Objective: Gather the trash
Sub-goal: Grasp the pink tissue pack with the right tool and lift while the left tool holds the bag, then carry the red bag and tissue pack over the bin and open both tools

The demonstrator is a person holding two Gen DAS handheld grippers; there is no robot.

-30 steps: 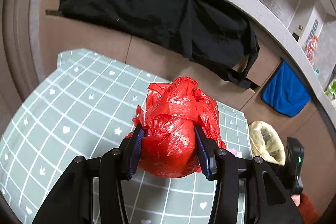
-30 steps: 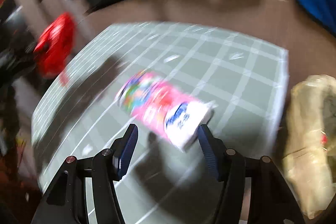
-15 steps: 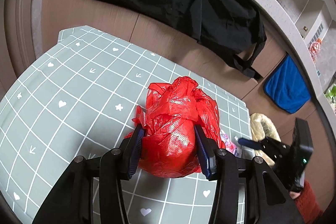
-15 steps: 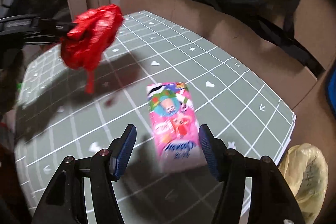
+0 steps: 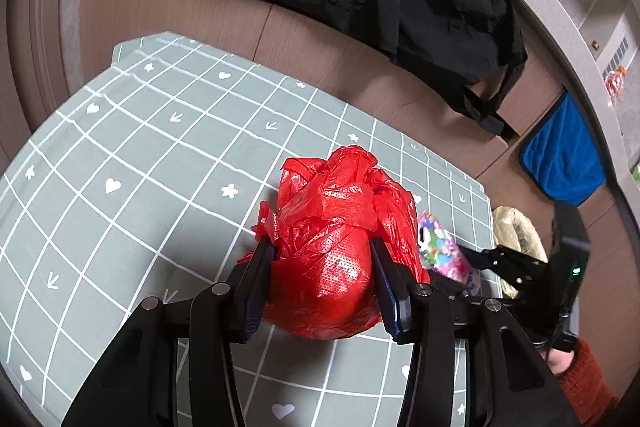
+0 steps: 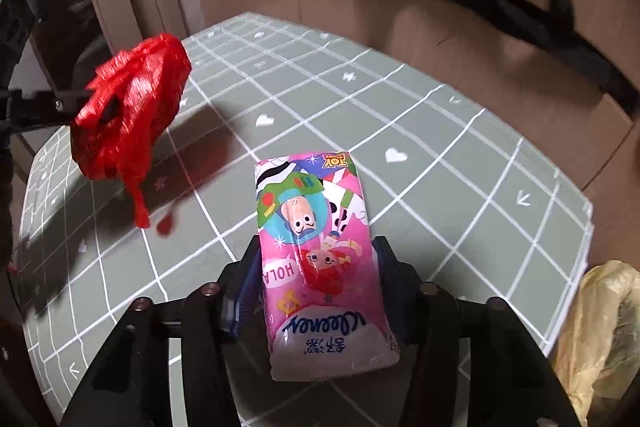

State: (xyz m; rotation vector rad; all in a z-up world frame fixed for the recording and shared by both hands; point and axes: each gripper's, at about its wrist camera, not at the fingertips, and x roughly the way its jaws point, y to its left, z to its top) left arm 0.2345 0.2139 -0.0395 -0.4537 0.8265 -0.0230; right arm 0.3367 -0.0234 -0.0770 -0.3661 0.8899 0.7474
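— Where's the trash?

— My left gripper (image 5: 322, 269) is clamped on the crumpled red plastic bag (image 5: 336, 247), held clear above the table (image 5: 160, 155) towards its left edge. My right gripper (image 6: 316, 291) has just been closing, and the pink tissue pack (image 6: 320, 259) sits between its fingers near the table's near edge — both pads look to be touching its sides.

— Anything else?

— A yellowish bag (image 6: 600, 331) lies just past the table's right corner.
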